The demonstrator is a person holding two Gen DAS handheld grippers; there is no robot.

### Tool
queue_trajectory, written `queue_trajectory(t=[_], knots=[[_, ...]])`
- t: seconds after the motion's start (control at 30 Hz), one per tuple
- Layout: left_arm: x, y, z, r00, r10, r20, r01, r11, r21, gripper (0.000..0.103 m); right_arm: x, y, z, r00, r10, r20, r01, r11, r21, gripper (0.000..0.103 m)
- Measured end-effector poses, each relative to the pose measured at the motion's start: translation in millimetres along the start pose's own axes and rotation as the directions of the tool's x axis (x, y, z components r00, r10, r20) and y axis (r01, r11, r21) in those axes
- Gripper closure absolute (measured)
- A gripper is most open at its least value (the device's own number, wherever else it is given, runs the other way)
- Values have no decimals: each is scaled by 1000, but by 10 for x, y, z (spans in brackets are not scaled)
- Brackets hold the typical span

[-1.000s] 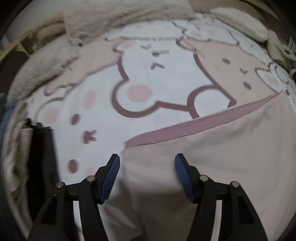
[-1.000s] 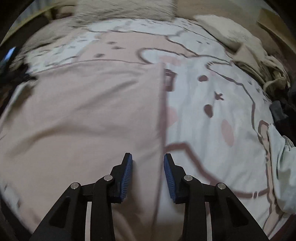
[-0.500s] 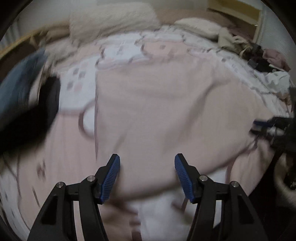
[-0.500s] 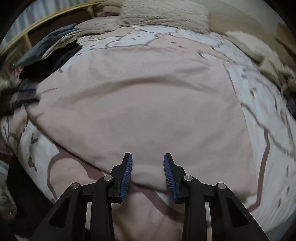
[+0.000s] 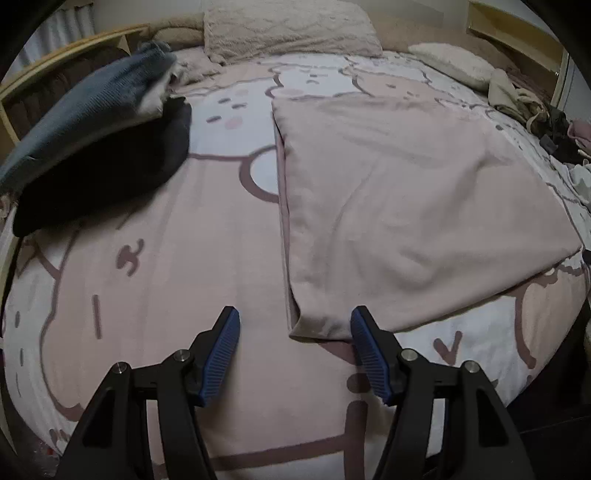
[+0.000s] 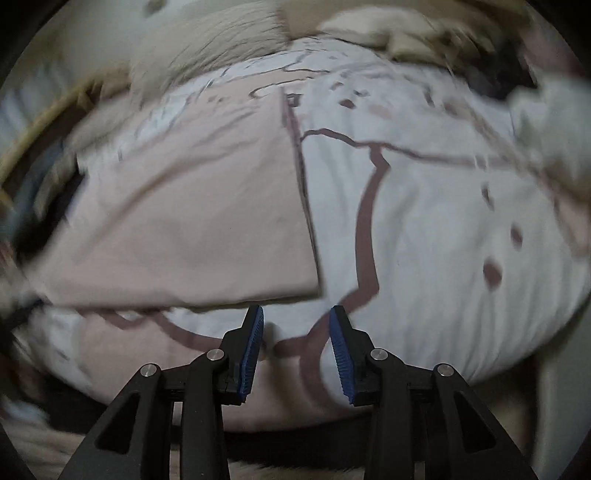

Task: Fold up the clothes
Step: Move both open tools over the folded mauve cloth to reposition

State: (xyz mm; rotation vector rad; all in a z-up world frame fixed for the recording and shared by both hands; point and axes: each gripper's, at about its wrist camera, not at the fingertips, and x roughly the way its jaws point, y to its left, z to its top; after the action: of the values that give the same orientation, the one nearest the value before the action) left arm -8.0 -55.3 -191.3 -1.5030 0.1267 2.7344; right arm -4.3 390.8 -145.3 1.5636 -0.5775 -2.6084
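A pale pink cloth point(image 5: 406, 206) lies folded flat on the patterned bedspread point(image 5: 166, 277). In the left wrist view my left gripper point(image 5: 295, 328) stands open over the cloth's near left corner, whose tip lies between the blue pads without being pinched. In the blurred right wrist view the same pink cloth point(image 6: 192, 221) lies ahead and to the left. My right gripper point(image 6: 295, 325) hovers just off its near right corner, its jaws opening with only bedspread point(image 6: 424, 221) between them.
A dark garment point(image 5: 110, 166) under a blue-grey folded one point(image 5: 85, 110) sits at the left of the bed. Fluffy pillows point(image 5: 288, 29) lie at the head. Loose clothes point(image 5: 535, 107) pile at the far right. The bed's near edge drops off just below both grippers.
Both grippers pulled back from the middle of the cloth toward the bed's near edge. The left now sits at the near left corner, the right at the near right corner. The right jaws widened.
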Motion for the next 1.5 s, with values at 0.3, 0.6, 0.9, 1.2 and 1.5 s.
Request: queue_trajectory(t=[0.3,0.6,0.9,1.2,1.5], knots=[[-463,-958,181,958,-188,218,116,945,306,41,281,-694,53,919,383,93,-375,779,503,63],[-469,-2649,230,867,-460,192,214,691,690,41,296,-582,275,872,483,79,-453,736,502,96],[-366,-3656,285,862,-430,267,70,624,778,52,197,-376,510,823,567,5,-519,749,412,97],[-170,-3745,514,879,-409,244,117,682,722,92,156,-357,690,814,577,-70,-524,781,340,97],[-188,-3631,643,854,-494,165,290,714,637,98,151,-500,1384,916,401,-2,-395,902,175,23]])
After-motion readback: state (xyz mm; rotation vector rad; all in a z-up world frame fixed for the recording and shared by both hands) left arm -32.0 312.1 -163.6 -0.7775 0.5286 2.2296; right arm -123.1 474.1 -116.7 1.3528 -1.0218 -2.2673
